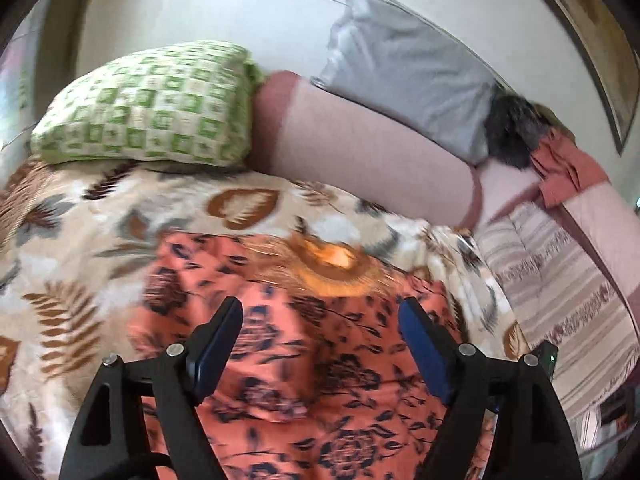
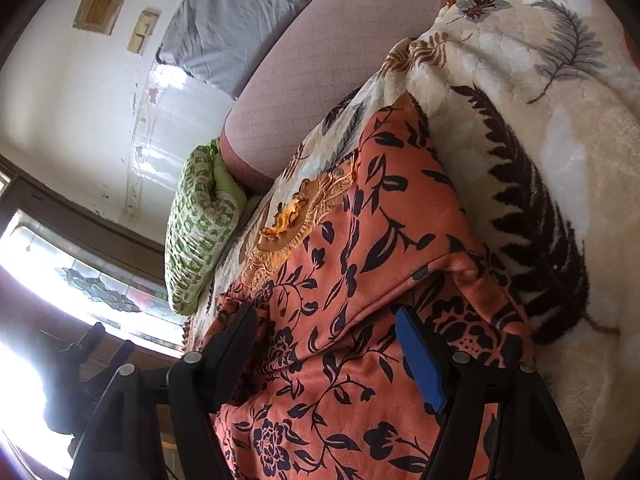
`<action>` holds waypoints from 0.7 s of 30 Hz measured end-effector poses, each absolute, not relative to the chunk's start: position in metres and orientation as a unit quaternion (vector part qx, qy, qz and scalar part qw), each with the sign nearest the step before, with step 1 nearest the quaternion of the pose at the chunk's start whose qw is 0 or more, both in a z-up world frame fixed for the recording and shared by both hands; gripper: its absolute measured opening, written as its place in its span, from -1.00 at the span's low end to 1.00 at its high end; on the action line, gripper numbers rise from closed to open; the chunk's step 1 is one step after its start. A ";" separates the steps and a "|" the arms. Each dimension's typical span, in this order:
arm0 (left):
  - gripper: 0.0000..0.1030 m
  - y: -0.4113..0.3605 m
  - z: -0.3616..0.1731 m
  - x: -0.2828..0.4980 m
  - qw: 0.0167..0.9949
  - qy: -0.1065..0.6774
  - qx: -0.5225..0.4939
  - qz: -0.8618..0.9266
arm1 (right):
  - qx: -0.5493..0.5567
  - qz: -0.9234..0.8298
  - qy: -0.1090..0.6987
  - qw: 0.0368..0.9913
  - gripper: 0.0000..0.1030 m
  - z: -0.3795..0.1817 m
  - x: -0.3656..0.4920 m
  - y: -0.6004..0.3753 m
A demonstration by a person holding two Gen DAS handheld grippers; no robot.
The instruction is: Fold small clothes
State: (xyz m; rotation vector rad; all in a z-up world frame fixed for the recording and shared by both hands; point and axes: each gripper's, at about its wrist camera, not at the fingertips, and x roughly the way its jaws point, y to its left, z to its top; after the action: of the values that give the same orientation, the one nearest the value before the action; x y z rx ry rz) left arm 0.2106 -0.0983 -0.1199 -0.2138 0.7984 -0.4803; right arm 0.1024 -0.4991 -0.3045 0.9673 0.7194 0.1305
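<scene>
The left gripper (image 1: 320, 320) hovers wide and empty over the orange floral garment (image 1: 304, 380); green pillow (image 1: 148, 108) at ten o'clock. The right gripper (image 2: 326, 328) stands wide too, gripping nothing.

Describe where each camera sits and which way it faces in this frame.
Left wrist: on the left gripper, angled down at the orange floral garment on the leaf-print blanket, toward the green checked pillow; only its open fingers show.
Right wrist: on the right gripper, rolled sideways, over the same garment; open fingers straddle a fold, a window beyond.
Shared: garment, blanket, green pillow, grey pillow.
</scene>
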 end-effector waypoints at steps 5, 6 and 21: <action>0.57 -0.034 -0.140 0.222 0.897 0.394 -0.115 -0.166 | 0.424 0.059 0.354 0.832 0.44 -0.301 0.105 -0.484; 0.57 -0.024 -0.147 0.224 0.896 0.399 -0.117 -0.156 | 0.420 0.057 0.357 0.833 0.44 -0.301 0.105 -0.482; 0.57 0.049 -0.225 0.256 0.874 0.444 -0.158 -0.120 | 0.280 0.105 0.426 0.854 0.44 -0.225 0.147 -0.404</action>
State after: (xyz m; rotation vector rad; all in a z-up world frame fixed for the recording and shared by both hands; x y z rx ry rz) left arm 0.2558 0.0486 -0.2253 -0.3299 0.9284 -0.2510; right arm 0.1467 -0.4039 -0.2248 0.5882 0.8959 0.2217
